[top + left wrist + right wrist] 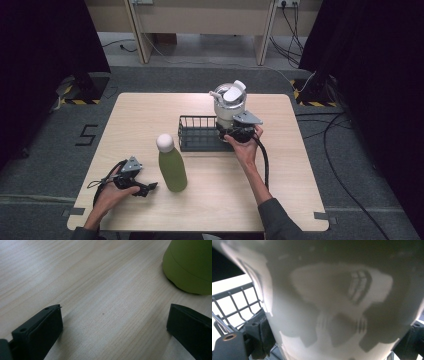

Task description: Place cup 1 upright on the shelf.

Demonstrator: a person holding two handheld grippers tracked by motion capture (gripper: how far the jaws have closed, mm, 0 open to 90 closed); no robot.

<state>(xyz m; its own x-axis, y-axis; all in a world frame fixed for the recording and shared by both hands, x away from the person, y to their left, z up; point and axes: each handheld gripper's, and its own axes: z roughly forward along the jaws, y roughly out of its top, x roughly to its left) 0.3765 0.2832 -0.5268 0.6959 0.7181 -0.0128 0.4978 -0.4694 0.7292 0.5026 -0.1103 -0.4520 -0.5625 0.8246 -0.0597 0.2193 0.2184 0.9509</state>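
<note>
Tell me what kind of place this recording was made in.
Probably a lab or studio set up for recording, not a home: a lone wooden table stands on grey carpet between dark curtains, with hazard-striped tape on the floor and loose cables running to wall sockets.

A white lidded cup (229, 107) stood upright at the right end of the black wire basket (197, 134).

A light wooden table with rounded corners (125, 115) carries the things. On it stand a tall green bottle with a white round cap (171, 167) and a black wire basket (196, 134), near each other.
</note>
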